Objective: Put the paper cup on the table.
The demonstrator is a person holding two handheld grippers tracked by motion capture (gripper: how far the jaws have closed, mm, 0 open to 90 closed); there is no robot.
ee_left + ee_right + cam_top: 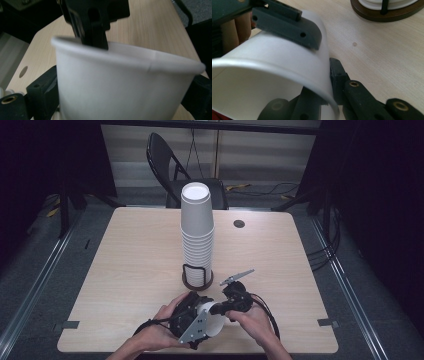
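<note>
Left tool [196, 317] clamps the white cup's [214, 319] sides while the right tool [220, 309] pinches its rim, seemingly to pass it across.

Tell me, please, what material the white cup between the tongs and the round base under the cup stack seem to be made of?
The white cup looks like thin paper with a matte finish: it has a rolled rim and a faint side seam. The round base seems to be dark brown wood, smooth and slightly glossy, though stained or moulded material is possible. Its upright black rods look like metal wire.
</note>
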